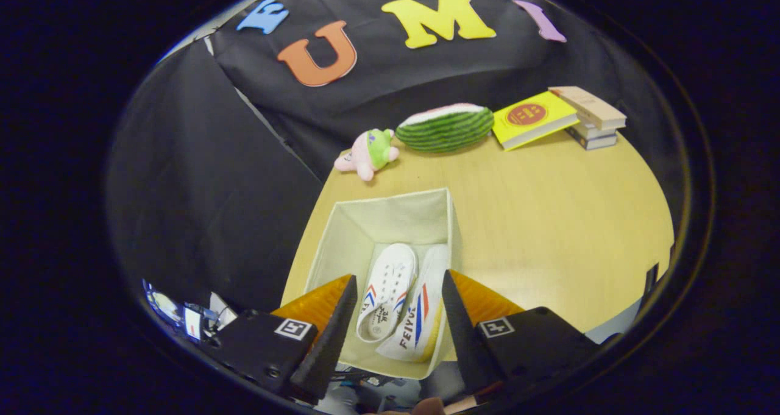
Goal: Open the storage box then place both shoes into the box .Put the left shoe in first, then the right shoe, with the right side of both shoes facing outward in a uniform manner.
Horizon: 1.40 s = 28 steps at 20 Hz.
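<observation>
A cream fabric storage box [390,217] stands open on the wooden table [548,220], below and just ahead of my fingers. Two white shoes with red and blue stripes lie inside it, side by side. The one nearer the box's left wall [387,287] lies upright with its opening showing. The other shoe [420,317] is tipped on its side against the right wall, its striped flank facing up. My gripper [396,290] hovers above the box, open, with nothing between its fingers; the shoes show in the gap between them.
At the table's far edge sit a pink and green plush toy [368,152], a watermelon-shaped cushion [445,127], a yellow book [531,119] and a small stack of books [591,119]. Bare tabletop stretches to the box's right. Black cloth hangs to the left.
</observation>
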{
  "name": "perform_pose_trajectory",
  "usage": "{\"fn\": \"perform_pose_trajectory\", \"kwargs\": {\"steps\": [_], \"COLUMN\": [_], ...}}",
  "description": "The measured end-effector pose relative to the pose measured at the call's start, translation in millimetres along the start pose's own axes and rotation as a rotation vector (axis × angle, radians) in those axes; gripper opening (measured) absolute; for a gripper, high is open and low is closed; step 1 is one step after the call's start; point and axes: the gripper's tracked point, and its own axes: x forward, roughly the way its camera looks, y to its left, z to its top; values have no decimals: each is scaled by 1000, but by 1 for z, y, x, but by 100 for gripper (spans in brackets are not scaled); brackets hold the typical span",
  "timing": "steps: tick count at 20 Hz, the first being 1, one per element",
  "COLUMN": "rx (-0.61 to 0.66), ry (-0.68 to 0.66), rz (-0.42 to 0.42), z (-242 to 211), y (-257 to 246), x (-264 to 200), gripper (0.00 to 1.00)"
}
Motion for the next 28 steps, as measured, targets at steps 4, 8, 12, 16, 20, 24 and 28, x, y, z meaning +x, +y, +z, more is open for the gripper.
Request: {"fn": "perform_pose_trajectory", "kwargs": {"steps": [4, 8, 12, 16, 20, 24, 28], "rx": [-90, -140, -164, -230, -262, -255, -253], "ry": [-221, -466, -643, -727, -750, -726, -717], "rz": [-29, -60, -89, -146, -171, -191, -200], "z": [31, 62, 69, 60, 45, 27, 24], "y": [-2, -14, -38, -57, -69, -84, -88], "x": [-36, -88, -119, -150, -171, -177, -182], "gripper": [93, 95, 100, 100, 100, 100, 100]}}
